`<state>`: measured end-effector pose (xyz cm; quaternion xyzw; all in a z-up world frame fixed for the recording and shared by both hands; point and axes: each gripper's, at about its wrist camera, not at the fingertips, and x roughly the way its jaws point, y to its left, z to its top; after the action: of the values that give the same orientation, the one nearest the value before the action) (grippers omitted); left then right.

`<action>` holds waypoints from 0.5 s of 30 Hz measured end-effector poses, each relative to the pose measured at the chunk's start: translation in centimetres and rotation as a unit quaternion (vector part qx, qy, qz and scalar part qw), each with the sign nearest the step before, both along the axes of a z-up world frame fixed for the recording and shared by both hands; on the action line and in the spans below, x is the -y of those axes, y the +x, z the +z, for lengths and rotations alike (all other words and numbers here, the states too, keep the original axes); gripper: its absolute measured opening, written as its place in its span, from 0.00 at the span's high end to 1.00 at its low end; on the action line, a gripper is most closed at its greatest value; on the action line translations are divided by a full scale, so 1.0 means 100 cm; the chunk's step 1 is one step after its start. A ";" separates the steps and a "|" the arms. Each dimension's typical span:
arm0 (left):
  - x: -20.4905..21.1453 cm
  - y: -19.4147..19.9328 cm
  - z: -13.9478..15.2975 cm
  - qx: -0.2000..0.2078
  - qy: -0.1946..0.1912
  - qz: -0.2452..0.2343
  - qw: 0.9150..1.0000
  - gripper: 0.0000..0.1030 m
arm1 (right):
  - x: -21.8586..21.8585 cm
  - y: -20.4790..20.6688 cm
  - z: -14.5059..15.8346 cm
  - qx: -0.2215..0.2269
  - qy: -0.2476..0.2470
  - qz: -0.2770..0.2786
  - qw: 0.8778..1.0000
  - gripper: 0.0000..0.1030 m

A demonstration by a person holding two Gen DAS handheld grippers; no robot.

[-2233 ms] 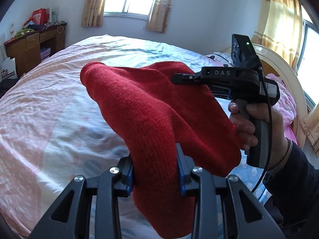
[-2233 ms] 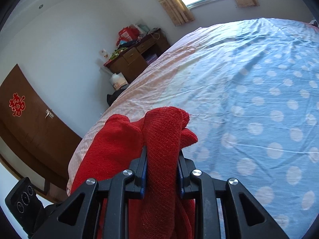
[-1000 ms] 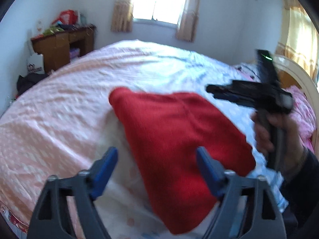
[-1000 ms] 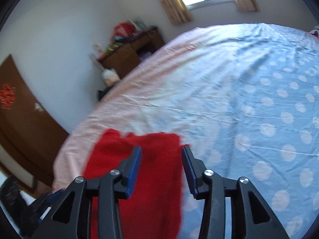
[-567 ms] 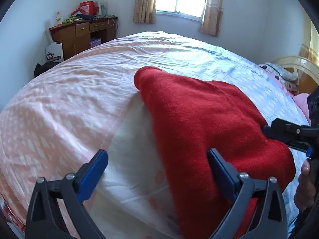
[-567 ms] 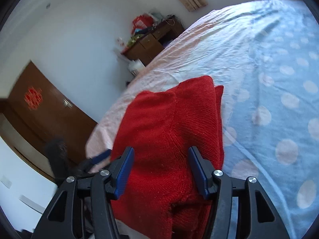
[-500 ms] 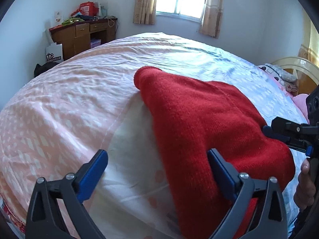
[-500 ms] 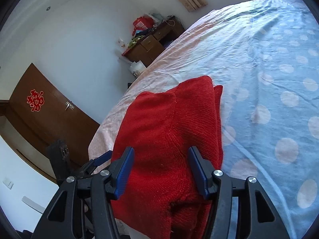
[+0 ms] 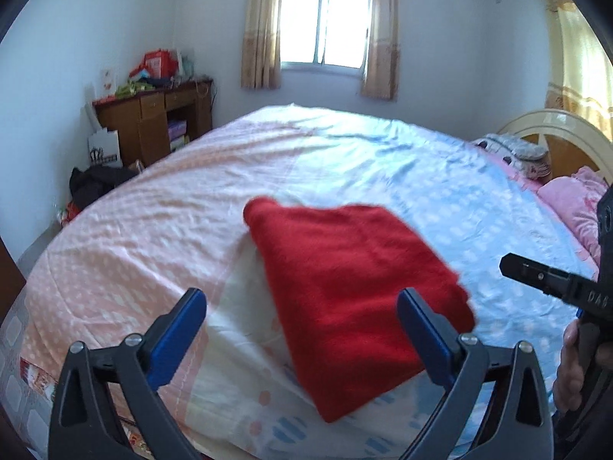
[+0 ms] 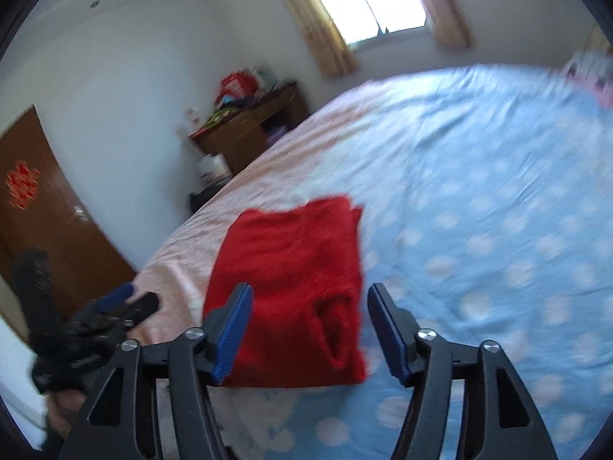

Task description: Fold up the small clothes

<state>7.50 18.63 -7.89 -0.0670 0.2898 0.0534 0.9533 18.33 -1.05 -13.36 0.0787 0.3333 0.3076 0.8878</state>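
Observation:
A red knitted garment (image 9: 352, 287) lies folded in a rough rectangle on the bed (image 9: 161, 230), near its front edge. It also shows in the right wrist view (image 10: 295, 280). My left gripper (image 9: 302, 326) is open and empty, held just above the garment's near edge. My right gripper (image 10: 310, 326) is open and empty, above the garment's near end. The right gripper also shows at the right edge of the left wrist view (image 9: 551, 287). The left gripper also shows at lower left in the right wrist view (image 10: 115, 306).
The bed sheet is pink on one side and blue with white dots (image 10: 498, 230) on the other. A wooden desk (image 9: 153, 122) with clutter stands by the far wall. Pink pillows (image 9: 574, 199) and a headboard (image 9: 555, 130) lie to the right. A brown door (image 10: 46, 211) is at left.
Both grippers let go of the red garment, which now lies folded on the bed. Both grippers have drawn back and up from it since half a second ago.

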 end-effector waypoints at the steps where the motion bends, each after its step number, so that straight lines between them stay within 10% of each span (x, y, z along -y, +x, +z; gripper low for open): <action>1: 0.003 -0.003 0.006 0.010 0.002 -0.001 1.000 0.00 | 0.003 -0.006 0.008 0.019 -0.005 -0.008 1.000 0.36; 15: 0.019 -0.015 0.025 0.047 0.022 -0.021 0.998 0.00 | 0.015 -0.043 0.045 0.101 -0.011 -0.029 0.994 0.30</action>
<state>6.04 16.71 -5.42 -0.0426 0.2444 0.0364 0.9680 14.01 -2.59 -8.90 0.0468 0.2433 0.2846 0.9261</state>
